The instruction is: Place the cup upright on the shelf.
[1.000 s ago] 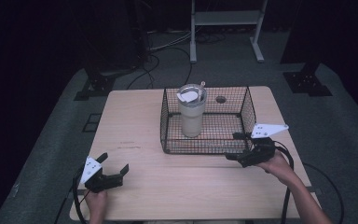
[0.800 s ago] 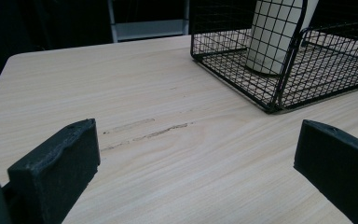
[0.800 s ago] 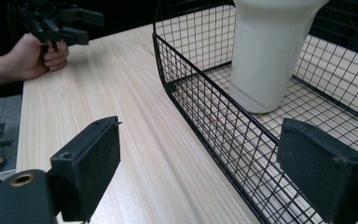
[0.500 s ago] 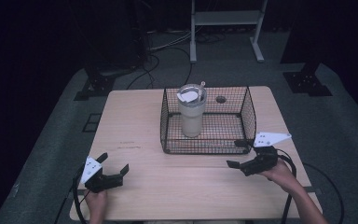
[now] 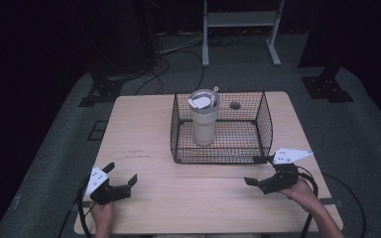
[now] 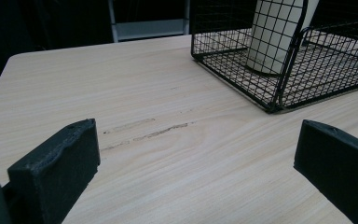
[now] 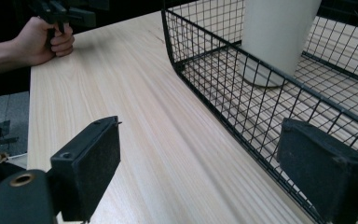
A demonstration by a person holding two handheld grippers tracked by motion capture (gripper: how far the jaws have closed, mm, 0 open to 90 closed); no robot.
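Note:
A black wire basket (image 5: 222, 159) stands on the far middle of the wooden table (image 5: 144, 134). Upright in its left part is a cream tumbler (image 5: 203, 124) with a lid and straw. My left gripper (image 5: 122, 172) rests open at the table's near left corner, far from the basket. It faces the basket's corner (image 6: 279, 79) and the tumbler (image 6: 275, 37), and nothing lies between the jaws of this left gripper (image 6: 196, 140). My right gripper (image 5: 252, 170) is open just in front of the basket's near right corner. In its own view the right gripper (image 7: 200, 140) looks along the basket's front wall (image 7: 242, 107) toward the tumbler (image 7: 275, 37).
A dark round hole (image 5: 235, 105) shows in the tabletop at the basket's far side. Bare wood lies between the two grippers. The other hand (image 7: 42, 42) appears across the table in the right gripper view. Cables and a metal stand (image 5: 238, 20) sit on the floor beyond.
My right gripper has drawn back from the basket's near right corner toward the table's near edge. The left gripper, basket and tumbler have stayed put.

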